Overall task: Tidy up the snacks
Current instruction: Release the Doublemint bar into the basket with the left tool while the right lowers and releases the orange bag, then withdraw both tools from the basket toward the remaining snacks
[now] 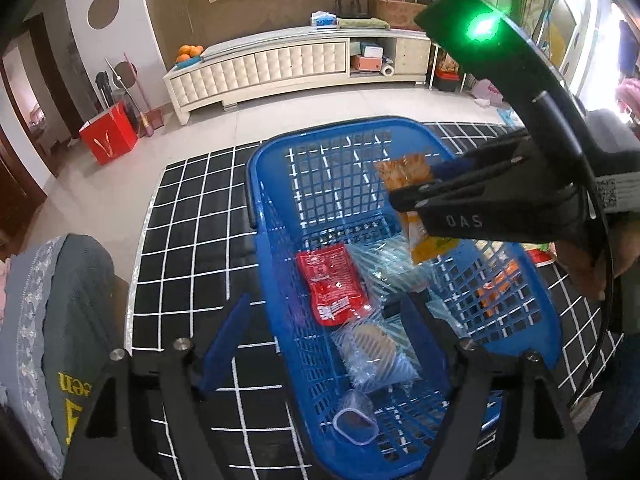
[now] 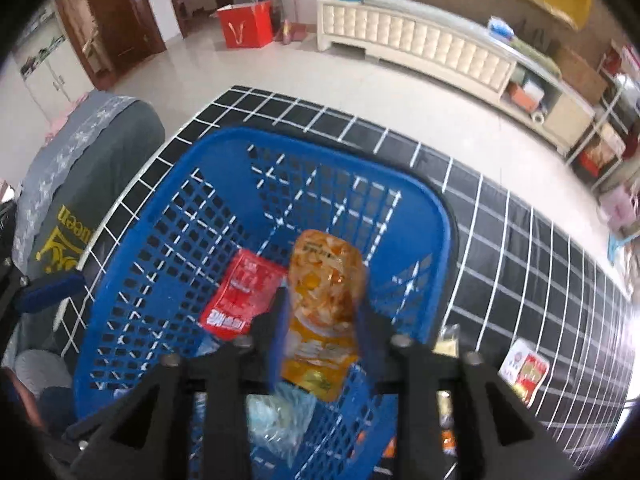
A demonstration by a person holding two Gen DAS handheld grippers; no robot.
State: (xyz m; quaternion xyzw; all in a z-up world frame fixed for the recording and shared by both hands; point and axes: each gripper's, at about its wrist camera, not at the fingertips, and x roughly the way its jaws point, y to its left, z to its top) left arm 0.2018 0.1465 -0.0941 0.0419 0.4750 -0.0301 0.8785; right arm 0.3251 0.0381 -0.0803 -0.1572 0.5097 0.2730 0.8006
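A blue mesh basket point(image 1: 340, 128) point(image 2: 224, 133) stands on the black grid tablecloth point(image 1: 188, 216). Inside lie a red snack packet point(image 1: 332, 284) point(image 2: 244, 296), clear-wrapped pastries point(image 1: 372, 348) and a small jelly cup point(image 1: 354, 420). My left gripper point(image 1: 324, 304) hangs open over the basket's near end with nothing between its fingers. My right gripper point(image 2: 323, 298) point(image 1: 416, 184) is over the basket's middle, jaws parted. An orange snack packet point(image 2: 324, 276) point(image 1: 404, 172) hangs between them, face toward the camera, and the pads do not clearly press on it.
A red and white packet point(image 2: 524, 372) and other small snacks lie on the cloth right of the basket. A chair with a grey cover point(image 1: 60, 320) stands at the table's left edge. A hand point(image 1: 580, 268) holds the right gripper. A long cream cabinet point(image 1: 280, 68) lines the far wall.
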